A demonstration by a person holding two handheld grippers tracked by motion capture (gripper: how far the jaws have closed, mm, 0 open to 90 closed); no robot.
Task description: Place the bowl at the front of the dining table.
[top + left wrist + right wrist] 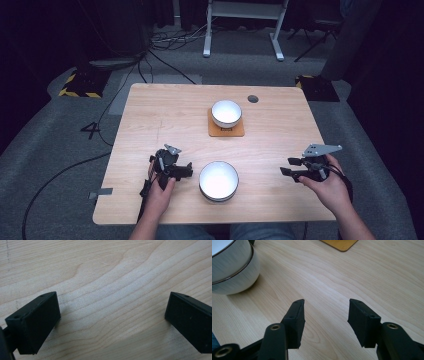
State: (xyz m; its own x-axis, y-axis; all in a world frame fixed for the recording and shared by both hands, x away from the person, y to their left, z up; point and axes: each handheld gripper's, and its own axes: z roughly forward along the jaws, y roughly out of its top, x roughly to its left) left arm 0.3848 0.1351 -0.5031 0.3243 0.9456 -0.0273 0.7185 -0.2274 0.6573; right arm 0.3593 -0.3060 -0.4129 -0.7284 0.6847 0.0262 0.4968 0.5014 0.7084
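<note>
So I've got both forearms coming in over the near edge of the table (150,105), one gripper in each hand. My left hand (159,192) is wrapped around the left gripper (186,171), which sits low over the wood and points toward the big white bowl (219,181) right in front of me, tips just beside its rim but not touching as far as I can see. My right hand (327,187) holds the right gripper (286,166) out on the right side, aimed left at that same bowl with a clear stretch of bare wood between them, grey three-cornered plate sticking up on top. From up high the jaw gaps are hard to read, but the gripper cams sort that out: in the left gripper view the left gripper (112,315) has its black jaws spread really wide, nothing but wood grain between them. In the right gripper view the right gripper (325,310) is apart too, a bit narrower, nothing held, and you get the big bowl's side with its dark rim band up in the corner. Farther back, mid-table, a smaller white bowl (226,113) sits on a square orange-brown coaster (226,131), and that cam catches a corner of it at the top. Beyond that there's a little dark round spot (253,98) near the far edge.
</note>
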